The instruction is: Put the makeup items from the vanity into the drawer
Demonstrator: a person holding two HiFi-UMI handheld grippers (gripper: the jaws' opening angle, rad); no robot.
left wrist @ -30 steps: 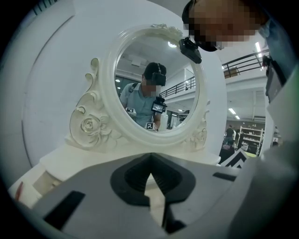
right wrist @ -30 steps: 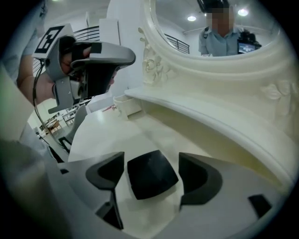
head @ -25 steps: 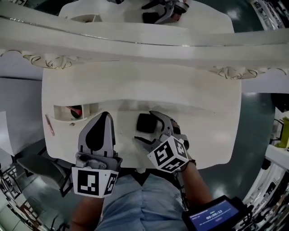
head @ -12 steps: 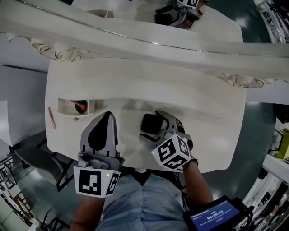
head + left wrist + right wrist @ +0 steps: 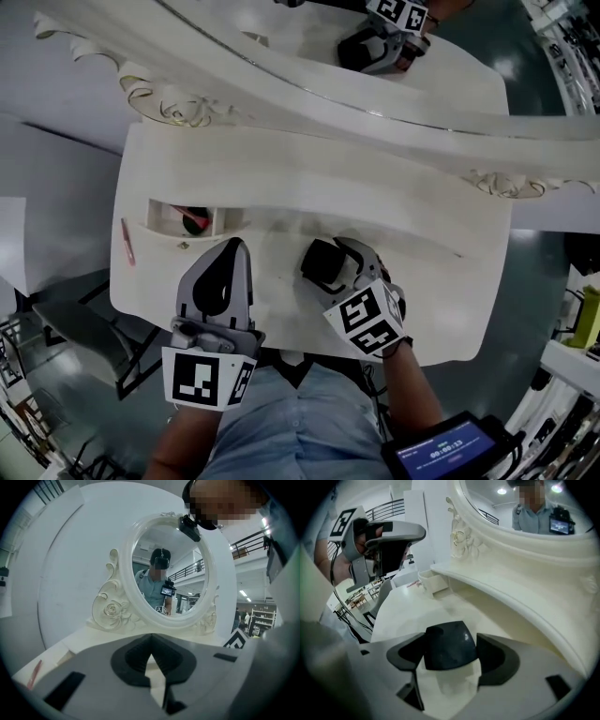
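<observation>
Tabletop point(image 5: 422, 281): white vanity, mirror point(image 5: 164, 569) behind.
My right tongs point(image 5: 328, 267): just closing, clamped on black compact point(image 5: 449, 646).
My left tongs point(image 5: 150, 639): together, near open drawer point(image 5: 183, 217).

Dim, soft-lit, fisheye-warped, blurred edges

Glossy, smooth black compact point(image 5: 449, 646) — matt cream-painted vanity point(image 5: 431, 291).

White wall point(image 5: 70, 573), dark glossy floor point(image 5: 539, 272), distant shelving point(image 5: 262, 620), ceiling lights point(image 5: 243, 593)
</observation>
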